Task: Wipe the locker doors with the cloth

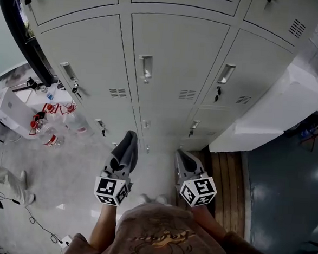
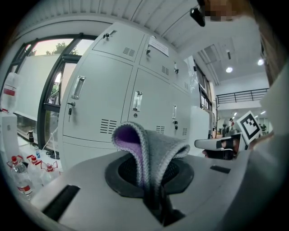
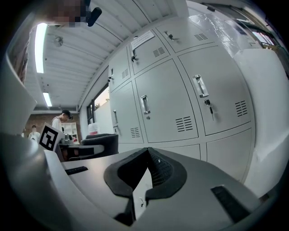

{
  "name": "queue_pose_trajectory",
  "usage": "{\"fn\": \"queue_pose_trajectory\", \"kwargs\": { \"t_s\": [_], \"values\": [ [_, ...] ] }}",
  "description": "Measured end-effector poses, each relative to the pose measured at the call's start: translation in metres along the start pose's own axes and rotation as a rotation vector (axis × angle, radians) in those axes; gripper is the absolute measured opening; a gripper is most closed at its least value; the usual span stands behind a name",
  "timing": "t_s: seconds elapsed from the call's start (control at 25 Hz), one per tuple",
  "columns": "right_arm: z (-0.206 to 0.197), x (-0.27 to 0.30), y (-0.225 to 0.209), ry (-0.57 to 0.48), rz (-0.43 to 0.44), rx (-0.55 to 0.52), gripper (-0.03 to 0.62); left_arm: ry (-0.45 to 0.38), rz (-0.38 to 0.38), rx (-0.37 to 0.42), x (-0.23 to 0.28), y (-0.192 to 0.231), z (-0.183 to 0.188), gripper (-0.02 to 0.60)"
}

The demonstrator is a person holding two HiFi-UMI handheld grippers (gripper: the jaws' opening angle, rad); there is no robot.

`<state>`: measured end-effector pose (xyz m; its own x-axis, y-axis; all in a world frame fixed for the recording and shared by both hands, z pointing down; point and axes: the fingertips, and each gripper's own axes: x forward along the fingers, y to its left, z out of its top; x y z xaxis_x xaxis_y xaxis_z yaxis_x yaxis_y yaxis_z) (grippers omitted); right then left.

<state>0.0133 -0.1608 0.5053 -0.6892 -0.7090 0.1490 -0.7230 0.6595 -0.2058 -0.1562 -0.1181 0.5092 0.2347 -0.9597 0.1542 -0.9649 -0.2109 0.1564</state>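
My left gripper has its jaws pinched on the cloth, a grey fold lined with purple. The cloth stands out past the tips, its long axis along the jaws, pointing at the locker doors straight ahead. Cloth and doors look apart. My right gripper, jaws pressed together on nothing, hangs alongside, about equally near the bank's lower middle doors.

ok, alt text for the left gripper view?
The left gripper is shut on a folded grey knitted cloth with a purple inner side, which stands up between its jaws. Behind it is a bank of pale grey metal locker doors with handles and vents; clear red-capped bottles sit lower left.
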Motion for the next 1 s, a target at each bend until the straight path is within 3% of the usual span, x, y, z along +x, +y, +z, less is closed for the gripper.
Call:
{"fn": "queue_pose_trajectory", "kwargs": {
  "t_s": [1.0],
  "values": [
    [-0.005, 0.016, 0.019, 0.025, 0.044, -0.011, -0.003, 0.005, 0.016, -0.035, -0.007, 0.014, 0.011, 0.043]
  ]
}}
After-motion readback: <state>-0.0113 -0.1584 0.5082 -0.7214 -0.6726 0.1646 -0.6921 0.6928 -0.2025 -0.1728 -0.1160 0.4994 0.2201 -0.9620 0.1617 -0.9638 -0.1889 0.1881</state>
